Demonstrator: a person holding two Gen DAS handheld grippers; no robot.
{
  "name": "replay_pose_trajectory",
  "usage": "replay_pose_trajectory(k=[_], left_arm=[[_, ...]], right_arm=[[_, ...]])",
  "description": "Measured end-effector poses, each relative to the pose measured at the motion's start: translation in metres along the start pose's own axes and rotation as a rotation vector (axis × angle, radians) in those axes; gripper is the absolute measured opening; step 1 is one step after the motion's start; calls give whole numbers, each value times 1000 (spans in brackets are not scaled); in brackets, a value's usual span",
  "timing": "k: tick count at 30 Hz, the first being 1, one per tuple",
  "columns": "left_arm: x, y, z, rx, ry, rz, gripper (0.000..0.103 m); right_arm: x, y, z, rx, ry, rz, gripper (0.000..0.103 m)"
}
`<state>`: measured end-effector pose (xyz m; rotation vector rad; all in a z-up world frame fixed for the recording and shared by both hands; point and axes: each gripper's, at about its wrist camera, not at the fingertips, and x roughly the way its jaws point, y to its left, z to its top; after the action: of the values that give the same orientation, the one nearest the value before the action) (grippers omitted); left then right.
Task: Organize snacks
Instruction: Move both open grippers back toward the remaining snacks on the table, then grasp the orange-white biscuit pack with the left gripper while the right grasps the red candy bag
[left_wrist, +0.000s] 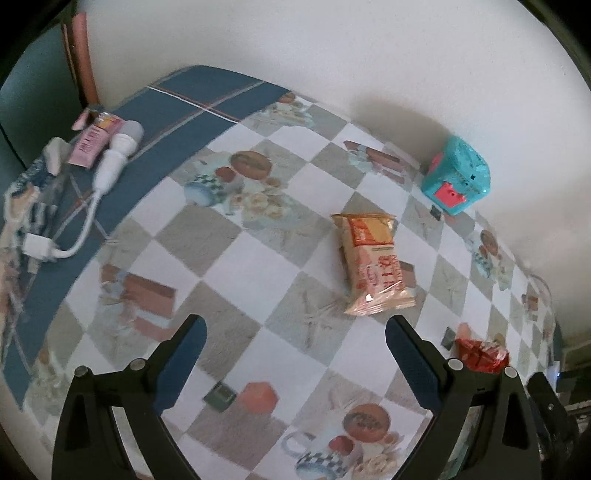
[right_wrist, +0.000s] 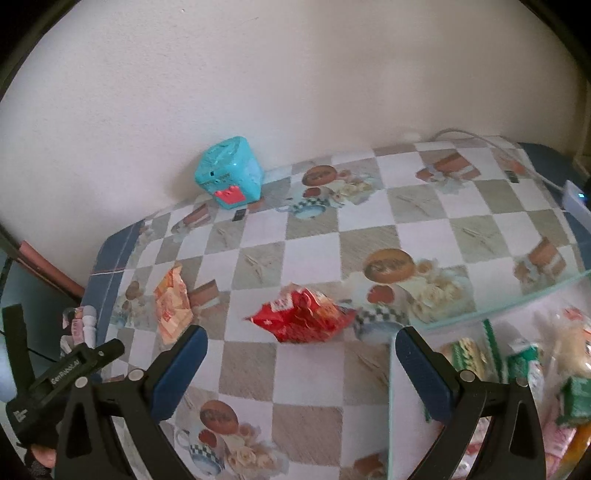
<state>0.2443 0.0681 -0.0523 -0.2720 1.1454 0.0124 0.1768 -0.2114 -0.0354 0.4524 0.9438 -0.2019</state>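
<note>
1. Left gripper (left_wrist: 295, 332): jaws spread wide, holding nothing, poised above the checked tablecloth (left_wrist: 236, 258).
2. Orange snack packet (left_wrist: 373, 264): lies flat on the cloth, ahead of the left jaws and nearer the right-hand finger; its near end sits just beyond that fingertip, not between the fingers.
3. Right gripper (right_wrist: 301, 345): jaws wide apart, empty.
4. Red snack packet (right_wrist: 301, 315): crumpled, flat on the cloth, just ahead of the right jaws and roughly centred on the gap, not touched by either finger. In the left view it shows partly hidden behind the right-hand finger.
5. Teal box (right_wrist: 229, 172) with red-pink patches: against the wall at the far edge of the table, well apart from both packets.
6. Open room: bare cloth lies between the two packets and between each packet and the box.
7. Edges: the glass table edge (right_wrist: 517, 306) runs just right of the right jaws; below it lies a heap of bagged snacks (right_wrist: 532, 373).
8. Left end of the table: a pink carton (left_wrist: 96, 140) and a white device with cable (left_wrist: 110, 162), on the blue border near the edge.
</note>
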Motion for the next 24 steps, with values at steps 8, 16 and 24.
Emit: replay_pose_trajectory(k=[8, 16, 24], left_arm=[[21, -31, 23, 55, 40, -39, 98], [55, -56, 38, 82, 79, -2, 98], [68, -64, 43, 73, 70, 29, 82]], right_arm=[[39, -3, 8, 1, 25, 6, 103], [70, -4, 3, 8, 84, 18, 103], [76, -8, 2, 25, 80, -4, 96]])
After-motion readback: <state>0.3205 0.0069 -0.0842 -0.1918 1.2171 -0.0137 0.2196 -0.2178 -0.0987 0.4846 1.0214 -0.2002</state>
